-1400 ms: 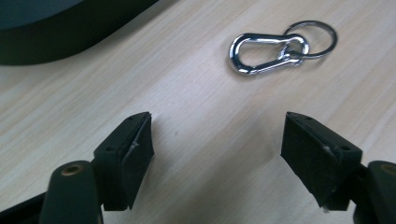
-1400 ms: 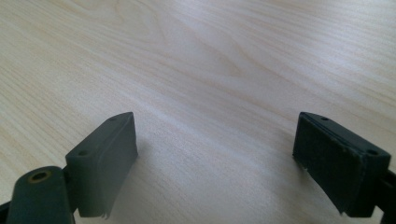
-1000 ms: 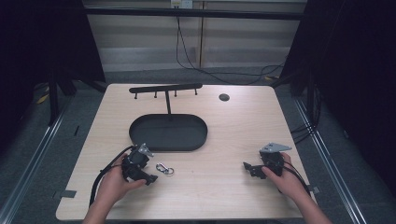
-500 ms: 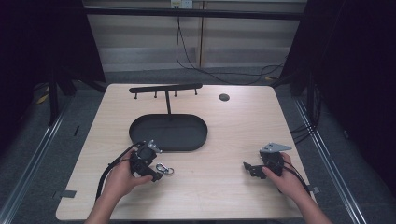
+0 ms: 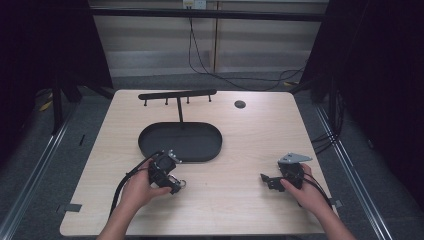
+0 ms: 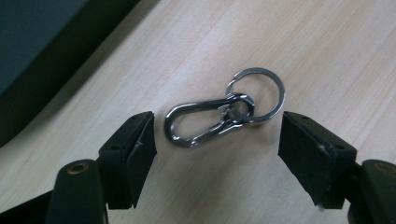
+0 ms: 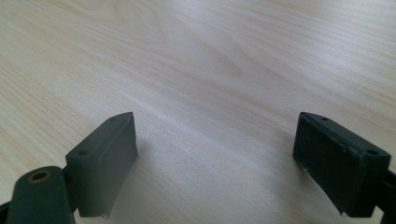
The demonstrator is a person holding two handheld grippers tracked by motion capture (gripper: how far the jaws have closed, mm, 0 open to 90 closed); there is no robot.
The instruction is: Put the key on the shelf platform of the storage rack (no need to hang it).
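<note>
Left tongs (image 6: 217, 135) low over the bench (image 5: 240, 145), near the front edge, left of middle. Jaws stand wide and have just been opening further; clip (image 6: 201, 122) lies flat on the wood between them, pads clear of it on both sides. Nothing gripped. Clip is a small steel carabiner with a split ring (image 6: 261, 95) through one end. It sits just in front of the black tray (image 5: 150, 142). In the high view, the clip (image 5: 181, 184) shows at the tip of the left tongs (image 5: 174, 186).

Right tongs (image 7: 215, 158) parked near the front right corner, jaws wide, bare wood between them, holding nothing.

Risks, as judged from here:
- Clip is thin and flat. Pads closing too high would skate over it or flick it away.
- The ring swings free. Catching only the ring leaves the clip dangling and liable to twist out.
- Jaws close along the clip's length, so the smooth rounded ends may slip out sideways.
</note>
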